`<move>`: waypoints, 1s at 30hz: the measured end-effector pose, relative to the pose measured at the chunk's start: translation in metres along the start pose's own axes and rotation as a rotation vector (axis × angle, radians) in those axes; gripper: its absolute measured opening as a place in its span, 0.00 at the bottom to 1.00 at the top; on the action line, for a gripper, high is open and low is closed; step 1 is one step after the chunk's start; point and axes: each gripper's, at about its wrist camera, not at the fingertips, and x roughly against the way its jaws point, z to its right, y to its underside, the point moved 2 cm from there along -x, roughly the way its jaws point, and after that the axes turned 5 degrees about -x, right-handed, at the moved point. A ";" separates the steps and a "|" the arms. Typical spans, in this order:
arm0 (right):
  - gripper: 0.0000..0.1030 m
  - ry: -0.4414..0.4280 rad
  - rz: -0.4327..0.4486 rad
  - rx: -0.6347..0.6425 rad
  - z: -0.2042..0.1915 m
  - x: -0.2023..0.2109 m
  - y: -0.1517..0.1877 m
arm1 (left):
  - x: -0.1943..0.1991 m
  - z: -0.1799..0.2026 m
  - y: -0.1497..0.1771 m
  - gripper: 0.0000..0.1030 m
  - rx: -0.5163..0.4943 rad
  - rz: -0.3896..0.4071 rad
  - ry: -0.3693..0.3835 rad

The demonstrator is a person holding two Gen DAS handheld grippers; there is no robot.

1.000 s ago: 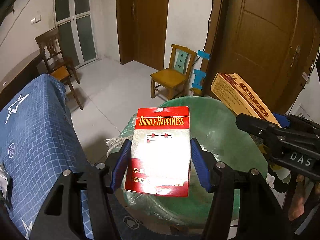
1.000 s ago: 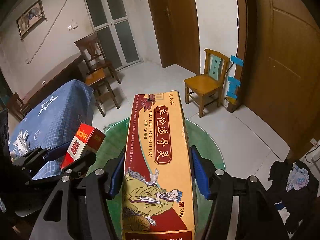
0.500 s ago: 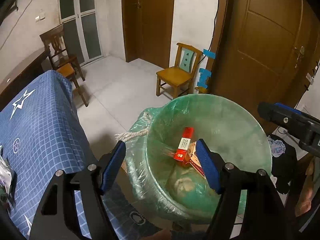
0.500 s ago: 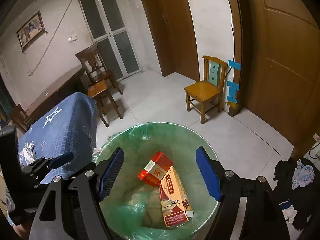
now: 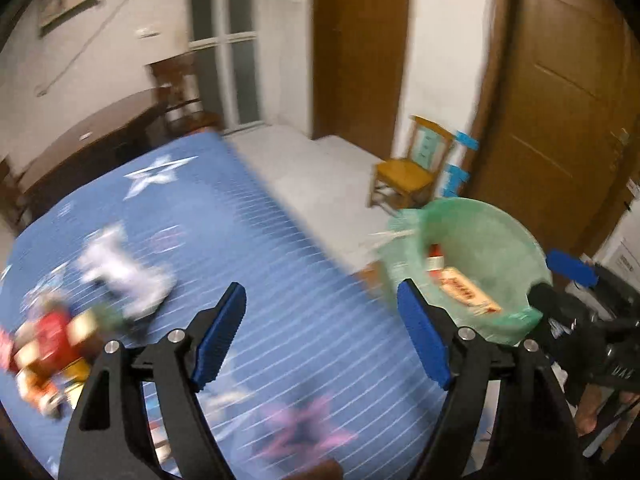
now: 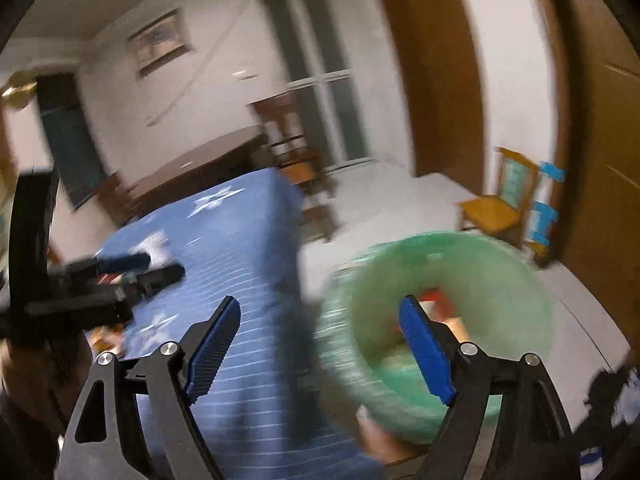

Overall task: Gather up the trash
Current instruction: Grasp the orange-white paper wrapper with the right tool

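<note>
Both boxes (image 5: 464, 288) dropped into the bin (image 5: 500, 216), beyond the empty fingers (image 5: 420, 340).

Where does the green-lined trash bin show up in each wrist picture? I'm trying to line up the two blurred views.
Left wrist: trash bin at right of centre, beyond the right-hand finger, boxes visible inside.
Right wrist: trash bin lower right of centre, partly behind the right-hand finger.
Shared landmark: yellow wooden chair beyond the bin.
</note>
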 end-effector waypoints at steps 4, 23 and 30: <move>0.80 -0.117 -0.053 0.095 -0.069 -0.019 0.018 | 0.051 -0.096 0.033 0.75 0.126 0.008 -0.108; 0.57 -0.329 -0.332 0.388 -0.298 -0.126 0.081 | 0.064 -0.313 0.185 0.78 0.526 -0.190 -0.173; 0.16 -0.345 -0.381 0.352 -0.288 -0.149 0.091 | 0.054 -0.312 0.183 0.78 0.492 -0.192 -0.155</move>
